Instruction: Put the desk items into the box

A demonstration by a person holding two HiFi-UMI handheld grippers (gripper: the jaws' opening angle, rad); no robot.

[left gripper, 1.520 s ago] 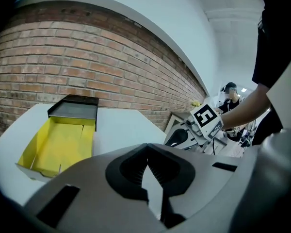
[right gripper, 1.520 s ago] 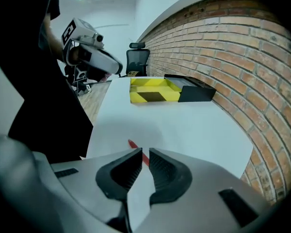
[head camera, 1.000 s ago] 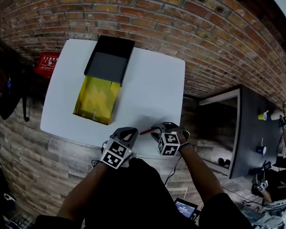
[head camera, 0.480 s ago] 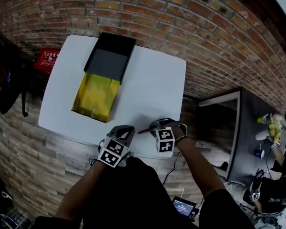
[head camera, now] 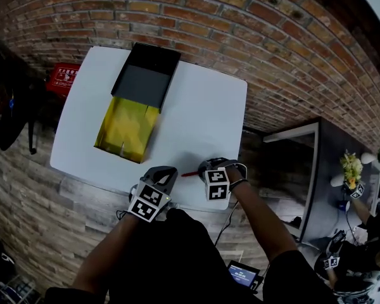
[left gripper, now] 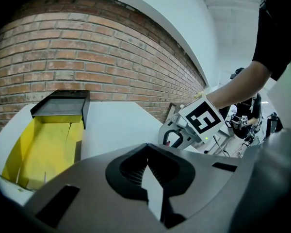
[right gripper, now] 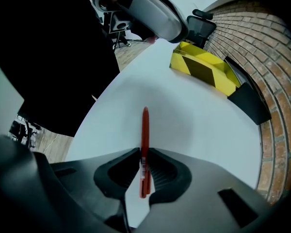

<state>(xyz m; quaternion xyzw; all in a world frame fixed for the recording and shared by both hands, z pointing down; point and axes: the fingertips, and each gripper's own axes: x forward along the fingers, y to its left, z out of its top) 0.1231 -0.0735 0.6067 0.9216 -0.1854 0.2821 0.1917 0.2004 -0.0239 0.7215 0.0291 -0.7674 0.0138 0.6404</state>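
A yellow-lined box (head camera: 125, 129) lies open at the far left of the white table (head camera: 202, 113), its black lid (head camera: 145, 75) folded back toward the brick wall. My right gripper (head camera: 204, 168) is at the near edge, shut on a red pen (head camera: 190, 173) that points left. In the right gripper view the pen (right gripper: 145, 130) sticks out forward between the jaws of the gripper (right gripper: 143, 154), above the table. My left gripper (head camera: 163, 170) hovers just left of it, shut and empty (left gripper: 147, 161). The box (left gripper: 43, 144) is ahead and to its left.
A brick wall runs behind the table. A red crate (head camera: 62, 80) stands on the floor at the far left. To the right is a dark desk (head camera: 342, 163) with small items. The right gripper's marker cube (left gripper: 203, 119) shows in the left gripper view.
Almost nothing has changed. Both grippers have drifted slightly toward the near edge, and the right one still holds the red pen.
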